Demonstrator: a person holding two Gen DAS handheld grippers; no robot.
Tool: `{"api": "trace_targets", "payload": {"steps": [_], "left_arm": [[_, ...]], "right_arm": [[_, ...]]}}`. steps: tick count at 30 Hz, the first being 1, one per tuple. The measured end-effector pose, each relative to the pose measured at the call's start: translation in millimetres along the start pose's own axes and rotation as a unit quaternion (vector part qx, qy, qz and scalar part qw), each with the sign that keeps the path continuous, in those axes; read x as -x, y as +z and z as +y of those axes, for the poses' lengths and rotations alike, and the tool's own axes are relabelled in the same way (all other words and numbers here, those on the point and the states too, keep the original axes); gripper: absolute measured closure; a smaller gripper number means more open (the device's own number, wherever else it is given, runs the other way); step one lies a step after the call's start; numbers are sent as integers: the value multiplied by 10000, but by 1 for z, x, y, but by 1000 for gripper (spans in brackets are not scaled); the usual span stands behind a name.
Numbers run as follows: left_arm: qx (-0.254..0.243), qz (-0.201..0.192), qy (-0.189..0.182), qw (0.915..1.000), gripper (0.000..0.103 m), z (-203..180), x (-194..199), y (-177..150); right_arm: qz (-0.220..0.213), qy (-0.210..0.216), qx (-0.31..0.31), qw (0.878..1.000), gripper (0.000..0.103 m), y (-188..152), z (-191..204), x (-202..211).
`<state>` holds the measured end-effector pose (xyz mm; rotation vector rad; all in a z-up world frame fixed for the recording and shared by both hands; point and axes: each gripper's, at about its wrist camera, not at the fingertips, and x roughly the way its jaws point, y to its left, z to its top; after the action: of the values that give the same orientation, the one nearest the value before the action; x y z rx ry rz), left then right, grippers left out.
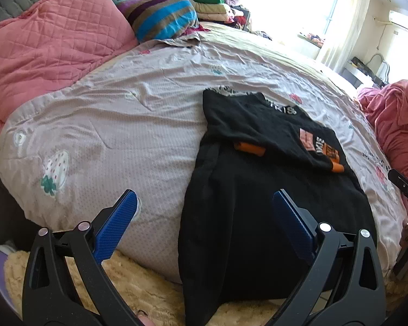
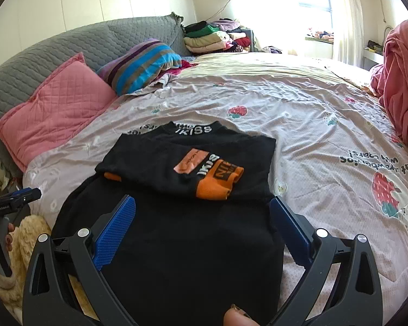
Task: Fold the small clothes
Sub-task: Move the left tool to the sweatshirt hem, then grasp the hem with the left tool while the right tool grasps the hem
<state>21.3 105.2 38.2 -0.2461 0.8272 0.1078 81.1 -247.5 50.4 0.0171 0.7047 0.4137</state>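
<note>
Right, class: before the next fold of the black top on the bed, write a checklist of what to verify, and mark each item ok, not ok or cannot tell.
1. Left gripper open, holding nothing: ok.
2. Right gripper open, holding nothing: ok.
3. Top flat on the bed, nothing lying on it: ok.
4. Both sleeves folded in, orange cuffs across the chest: ok.
5. Bottom hem fully on the bed: not ok, it hangs over the edge in the left wrist view.
6. Underside free of creases: cannot tell.
</note>
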Motion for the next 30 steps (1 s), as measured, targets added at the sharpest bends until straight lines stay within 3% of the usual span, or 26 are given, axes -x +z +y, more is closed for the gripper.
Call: {"api": "trace_targets", "payload": {"steps": [15,20,23,30], "left_arm": [[-205,704,206,9971,9,12,-17,-50],[-220,843,87,9962,11,16,-17,-60],[-126,951,-156,9953,24,19,-19,-64],[-36,1360,-474,9896,69,25,-31,-72]], "right_arm": [[413,-79,-50,9991,5,-30,-10,-2],[483,-139,-22,9987,5,-36,-13,0],[525,-175,-19,9985,5,-41,-15,2],[623,-288,42,9976,5,-51,-21,11]]}}
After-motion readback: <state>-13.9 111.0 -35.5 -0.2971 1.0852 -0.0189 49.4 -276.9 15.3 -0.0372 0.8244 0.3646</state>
